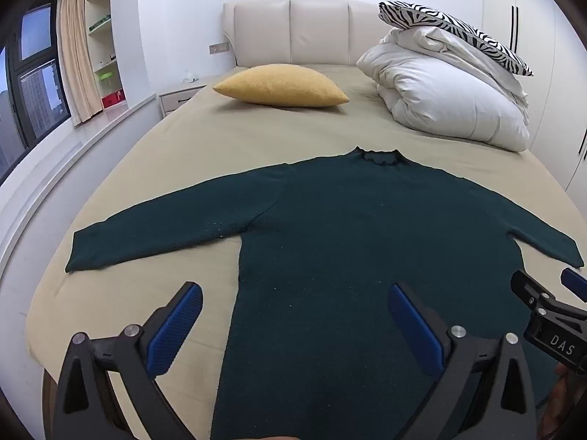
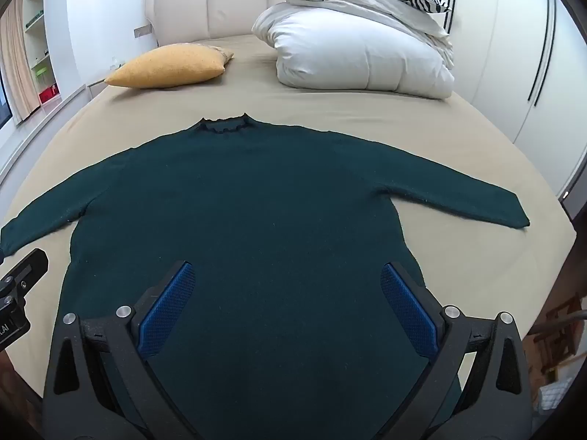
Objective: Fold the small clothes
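A dark green long-sleeved sweater [image 1: 348,227] lies flat on the beige bed [image 1: 205,139], collar toward the headboard and both sleeves spread out. My left gripper [image 1: 293,293] is open and empty, above the sweater's lower left part, its left finger over the sheet. My right gripper [image 2: 288,275] is open and empty above the sweater's [image 2: 256,201] lower body. The right gripper also shows in the left wrist view [image 1: 550,293] near the right sleeve cuff. The left gripper's body shows at the left edge of the right wrist view [image 2: 18,289].
A yellow cushion [image 1: 282,86] lies near the headboard [image 1: 293,29]. A folded white duvet [image 1: 451,102] with a zebra-print pillow [image 1: 455,31] on top sits at the back right. A window ledge and shelves run along the left, wardrobe doors [image 2: 532,55] along the right.
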Demonstrator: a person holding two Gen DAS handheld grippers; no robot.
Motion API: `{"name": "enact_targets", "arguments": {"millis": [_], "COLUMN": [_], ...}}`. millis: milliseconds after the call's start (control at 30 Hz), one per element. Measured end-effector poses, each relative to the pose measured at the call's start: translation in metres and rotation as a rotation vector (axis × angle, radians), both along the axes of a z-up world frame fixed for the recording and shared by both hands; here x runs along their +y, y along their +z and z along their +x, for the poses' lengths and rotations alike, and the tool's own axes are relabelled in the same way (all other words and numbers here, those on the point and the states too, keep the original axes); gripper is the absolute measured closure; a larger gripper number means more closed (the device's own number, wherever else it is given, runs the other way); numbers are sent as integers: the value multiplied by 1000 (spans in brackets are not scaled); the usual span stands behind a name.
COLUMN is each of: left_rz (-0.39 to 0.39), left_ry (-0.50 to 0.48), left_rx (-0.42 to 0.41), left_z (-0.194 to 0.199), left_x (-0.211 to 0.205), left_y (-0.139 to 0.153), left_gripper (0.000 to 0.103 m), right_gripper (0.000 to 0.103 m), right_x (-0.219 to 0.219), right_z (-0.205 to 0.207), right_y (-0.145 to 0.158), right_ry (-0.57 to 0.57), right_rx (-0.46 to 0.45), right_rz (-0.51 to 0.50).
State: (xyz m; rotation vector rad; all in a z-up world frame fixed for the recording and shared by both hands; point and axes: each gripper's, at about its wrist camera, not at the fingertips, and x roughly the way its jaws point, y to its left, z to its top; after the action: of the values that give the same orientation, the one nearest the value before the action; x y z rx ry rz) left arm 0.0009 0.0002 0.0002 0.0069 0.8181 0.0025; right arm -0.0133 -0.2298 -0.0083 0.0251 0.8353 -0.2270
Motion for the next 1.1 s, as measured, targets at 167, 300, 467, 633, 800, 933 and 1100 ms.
{"name": "enact_targets", "arguments": {"millis": [167, 300, 467, 633, 800, 933, 1100], "left_rz": [3, 13, 11, 8, 1, 1, -1], "left_ry": [1, 1, 2, 2, 5, 5, 7], "left_rx": [-9, -19, -16, -18, -19, -19, -23], "left_z": [0, 0, 2, 3, -1, -1, -1], "left_x": [0, -3, -8, -5, 2, 1, 2], "left_y": [0, 5, 6, 4, 1, 1, 1], "left_gripper": [0, 0, 0, 0, 0, 0, 0], "right_gripper": [0, 0, 0, 0, 0, 0, 0], "right_x": [1, 0, -2, 6, 8, 8, 7], "right_z": [-1, -1, -1, -2, -3, -3, -3], "right_y": [0, 0, 2, 0, -1, -1, -1], "right_ry": [-1, -4, -4, 2, 3, 4, 5], "right_rx": [2, 6, 7, 5, 5, 5, 4], "right_rz": [-7, -2, -10, -20, -23, -23, -23]}}
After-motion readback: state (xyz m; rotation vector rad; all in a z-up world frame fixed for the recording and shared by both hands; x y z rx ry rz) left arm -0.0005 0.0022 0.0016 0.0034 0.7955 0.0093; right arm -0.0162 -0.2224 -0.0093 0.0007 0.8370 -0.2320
